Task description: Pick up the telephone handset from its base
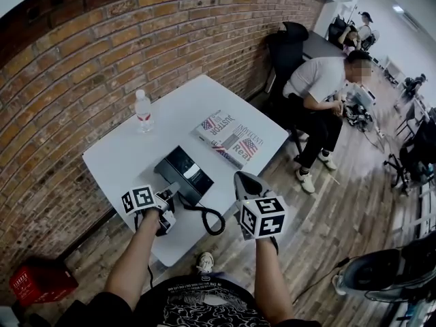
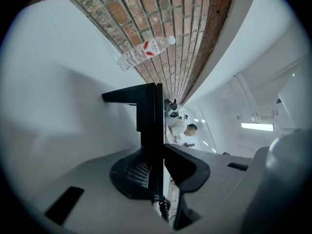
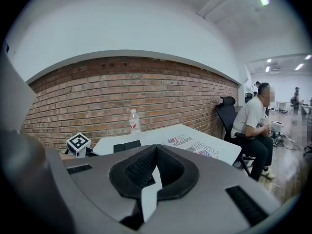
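Left claw [image 2: 163, 152] pinching telephone handset [image 2: 150, 113] beside its base [image 1: 187, 172], right claw [image 3: 156, 150] pressed together, empty

Clock directions from telephone base [image 1: 185, 171] on white table [image 1: 122, 157], head view.
12 o'clock: bare tabletop, open passage.
11 o'clock: water bottle [image 1: 143, 110] upright, brick wall [image 1: 88, 53] close behind.
2 o'clock: magazines [image 1: 228, 138] lying flat.
5 o'clock: coiled cord [image 1: 210, 218] looping at near edge.
7 o'clock: left gripper [image 2: 163, 155] clamped on handset [image 2: 150, 116].
9 o'clock: bare tabletop.
Seated person [image 1: 320, 90] well beyond table's far-right corner.
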Demonstrator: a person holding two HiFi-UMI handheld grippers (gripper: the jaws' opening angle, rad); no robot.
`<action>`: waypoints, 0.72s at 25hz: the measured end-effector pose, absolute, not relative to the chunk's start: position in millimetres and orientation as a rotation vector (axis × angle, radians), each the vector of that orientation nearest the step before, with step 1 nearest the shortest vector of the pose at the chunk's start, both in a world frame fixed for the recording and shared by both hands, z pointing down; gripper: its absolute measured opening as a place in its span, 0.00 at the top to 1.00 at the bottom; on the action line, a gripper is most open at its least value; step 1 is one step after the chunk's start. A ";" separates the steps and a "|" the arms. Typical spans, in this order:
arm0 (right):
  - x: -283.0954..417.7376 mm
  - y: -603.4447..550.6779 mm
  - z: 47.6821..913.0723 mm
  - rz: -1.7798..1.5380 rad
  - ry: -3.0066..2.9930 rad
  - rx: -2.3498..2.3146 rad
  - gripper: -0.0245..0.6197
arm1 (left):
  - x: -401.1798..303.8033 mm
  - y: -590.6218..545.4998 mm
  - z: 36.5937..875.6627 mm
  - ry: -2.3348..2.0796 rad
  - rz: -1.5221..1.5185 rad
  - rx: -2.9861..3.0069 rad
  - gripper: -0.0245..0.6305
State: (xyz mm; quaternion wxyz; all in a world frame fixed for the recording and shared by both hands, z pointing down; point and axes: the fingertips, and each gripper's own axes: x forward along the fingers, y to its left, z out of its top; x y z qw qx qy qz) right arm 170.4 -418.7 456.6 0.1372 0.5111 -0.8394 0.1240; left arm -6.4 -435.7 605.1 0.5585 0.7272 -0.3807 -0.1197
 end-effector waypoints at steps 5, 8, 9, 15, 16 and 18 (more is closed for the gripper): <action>168.7 -414.0 459.1 0.365 -2.419 1.492 0.96 | -3.3 -437.5 590.6 -0.857 -0.299 1.770 0.85; 168.7 -410.8 459.2 0.368 -2.415 1.501 0.96 | -1.6 -436.4 584.4 -0.844 -0.308 1.781 0.85; 169.1 -409.5 458.8 0.368 -2.413 1.505 0.96 | -1.3 -435.5 582.4 -0.841 -0.313 1.784 0.85; 174.0 -400.9 453.6 0.361 -2.396 1.549 0.96 | 6.2 -433.7 563.9 -0.808 -0.319 1.828 0.85; 175.2 -398.9 452.6 0.360 -2.393 1.558 0.96 | 8.7 -433.5 559.6 -0.800 -0.319 1.840 0.85; 177.8 -394.1 450.3 0.356 -2.386 1.578 0.96 | 14.8 -432.7 549.9 -0.782 -0.315 1.870 0.85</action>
